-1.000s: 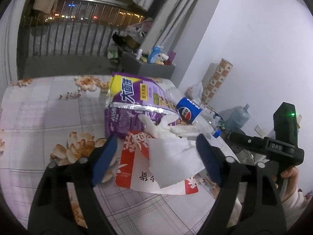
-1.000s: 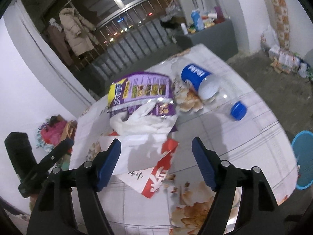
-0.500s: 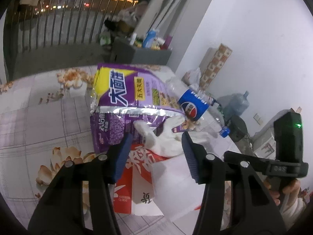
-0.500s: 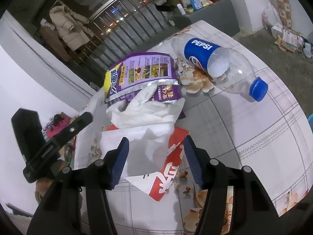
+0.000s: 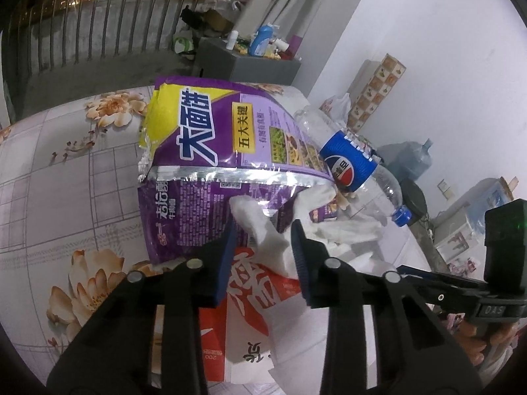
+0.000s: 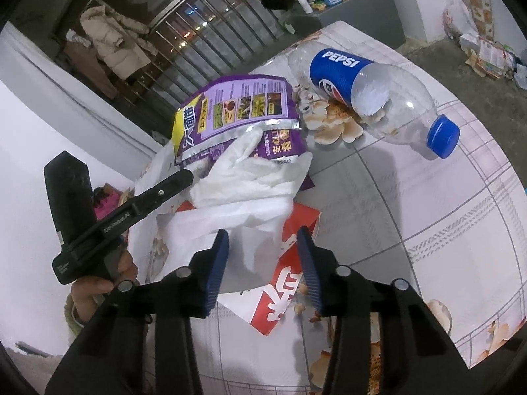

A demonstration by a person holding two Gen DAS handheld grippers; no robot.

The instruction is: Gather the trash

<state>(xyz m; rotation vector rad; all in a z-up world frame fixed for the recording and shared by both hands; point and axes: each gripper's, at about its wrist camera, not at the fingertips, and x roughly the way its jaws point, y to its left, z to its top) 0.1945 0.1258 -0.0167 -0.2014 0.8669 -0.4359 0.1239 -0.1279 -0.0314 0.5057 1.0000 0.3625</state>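
We see the trash heaped on a floral tablecloth [image 5: 49, 197]. At the left lies the purple bag [image 5: 210, 151], torn open along its silver seam. A crumpled white tissue [image 5: 263, 233] spills from it onto the red-and-white pack [image 5: 250, 299] below. Our left gripper [image 5: 263, 243] straddles that tissue; its jaws have just been closing and stand narrow, the blue pads right beside the paper, though we cannot tell if they press it yet. Over to the right, the Pepsi bottle [image 5: 355, 168] lies on its side, capped, touching the bag's edge. In the right wrist view our right gripper [image 6: 263, 247] hangs over the lower tissue [image 6: 237, 227] and the pack, jaws also just closing, partly open, with the paper's edge between them but gripping nothing that we can see.
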